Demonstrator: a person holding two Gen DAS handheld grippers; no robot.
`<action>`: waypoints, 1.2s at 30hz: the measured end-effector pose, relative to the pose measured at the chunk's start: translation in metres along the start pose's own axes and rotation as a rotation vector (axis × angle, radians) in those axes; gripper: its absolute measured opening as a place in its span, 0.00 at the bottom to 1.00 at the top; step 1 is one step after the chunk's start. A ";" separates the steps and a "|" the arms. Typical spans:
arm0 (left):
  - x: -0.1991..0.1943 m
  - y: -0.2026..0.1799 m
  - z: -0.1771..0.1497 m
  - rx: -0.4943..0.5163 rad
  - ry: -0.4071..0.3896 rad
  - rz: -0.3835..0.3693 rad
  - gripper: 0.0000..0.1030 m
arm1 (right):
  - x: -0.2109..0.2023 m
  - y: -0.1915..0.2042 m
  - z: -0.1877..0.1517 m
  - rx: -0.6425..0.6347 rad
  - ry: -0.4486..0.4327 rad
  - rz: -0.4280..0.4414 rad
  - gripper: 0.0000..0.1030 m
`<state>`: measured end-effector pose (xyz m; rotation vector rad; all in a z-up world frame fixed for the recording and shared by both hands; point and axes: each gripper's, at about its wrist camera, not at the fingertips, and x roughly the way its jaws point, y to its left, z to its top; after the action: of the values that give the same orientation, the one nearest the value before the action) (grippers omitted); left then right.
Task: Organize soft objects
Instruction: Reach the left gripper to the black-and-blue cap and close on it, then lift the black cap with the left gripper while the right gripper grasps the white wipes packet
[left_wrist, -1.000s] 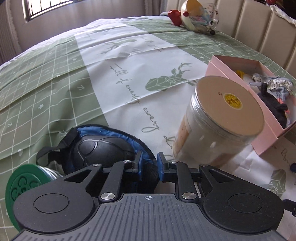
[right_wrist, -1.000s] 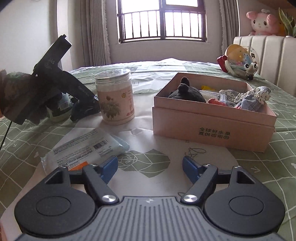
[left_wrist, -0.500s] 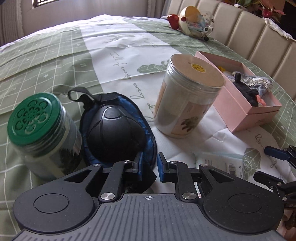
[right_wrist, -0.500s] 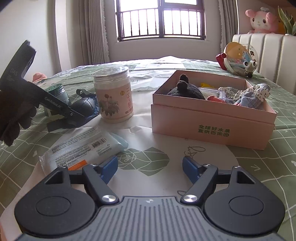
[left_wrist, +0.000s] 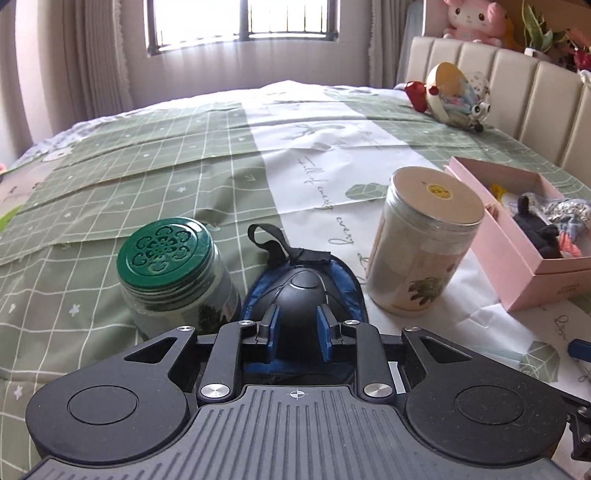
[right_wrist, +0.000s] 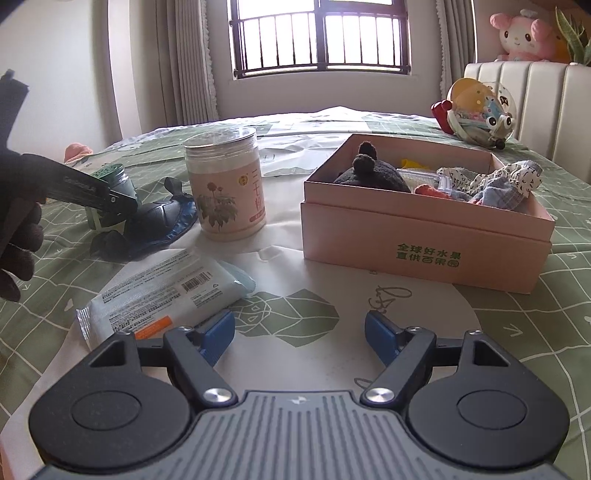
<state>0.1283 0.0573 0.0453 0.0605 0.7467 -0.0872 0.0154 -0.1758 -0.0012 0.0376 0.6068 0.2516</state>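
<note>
The left hand-held gripper (left_wrist: 295, 325) is low over the bed (left_wrist: 147, 177), its blue pads parted a little to either side of the black dome of the padded guard (left_wrist: 306, 291). Whether the pads already touch it cannot be told. The guard, blue-trimmed with a black strap loop, lies directly ahead of this hand-held gripper, squeezed between the green-lidded jar (left_wrist: 170, 266) to its left and the tall flower-printed jar (left_wrist: 424, 243) to its right, so a narrow opening likely suits the tight gap. Further right and ahead stands the open pink box (left_wrist: 517, 258), already holding a dark plush and crumpled fabrics, which looks like the collecting place for soft things.

The right hand-held gripper (right_wrist: 299, 332) hovers with jaws wide apart and empty, the wrapped tissue pack (right_wrist: 162, 291) just beyond its left pad, probably the next candidate.
</note>
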 end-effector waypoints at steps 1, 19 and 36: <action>0.005 -0.002 0.001 0.008 0.013 0.006 0.26 | 0.000 0.000 0.000 0.003 0.000 0.001 0.76; 0.036 0.001 -0.006 0.046 0.043 -0.041 0.76 | 0.005 0.001 0.002 -0.009 0.042 0.023 0.85; 0.031 0.019 -0.031 -0.028 -0.048 -0.148 0.80 | -0.003 0.041 0.034 0.107 0.129 0.035 0.94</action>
<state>0.1316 0.0772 0.0022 -0.0237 0.7033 -0.2183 0.0235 -0.1357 0.0326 0.1362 0.7485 0.2565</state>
